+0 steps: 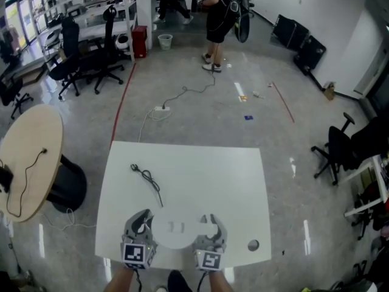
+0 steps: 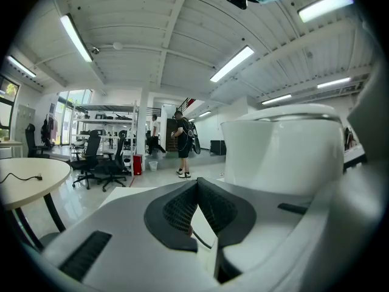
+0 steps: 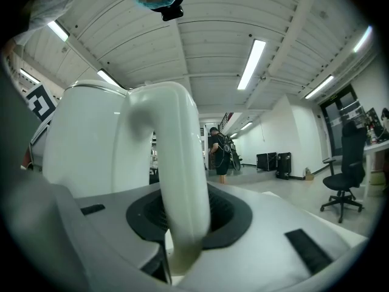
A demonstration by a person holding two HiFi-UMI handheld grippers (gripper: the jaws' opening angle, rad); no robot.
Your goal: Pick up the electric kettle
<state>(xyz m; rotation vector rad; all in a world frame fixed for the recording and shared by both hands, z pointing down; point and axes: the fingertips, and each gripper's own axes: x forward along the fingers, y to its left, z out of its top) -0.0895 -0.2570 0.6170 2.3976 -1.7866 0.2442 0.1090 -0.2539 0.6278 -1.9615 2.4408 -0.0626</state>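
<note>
While I look down from the head view, the electric kettle sits at the near edge of the white table, right between my two tools and seen from straight above as a pale round lid. My right gripper reaches in from its right side, and in the right gripper view the kettle's curved white handle runs down through the middle of the jaws, with the dark ribbed pads closed against it on both sides, so I read that one as clamped on the handle. The kettle's body fills the left of that view. My left gripper sits just beside the kettle on the other side. In the left gripper view its two pads meet in a tight V with nothing between them, and the kettle's white wall stands close on the right. I cannot tell from these pictures whether the kettle's base is resting on the tabletop or is just off it. Further back on the table lies a thin black cable, well apart from the kettle. A round beige table stands off to the left, black office chairs behind it, and a person in dark clothes stands on the grey floor far across the room.
</note>
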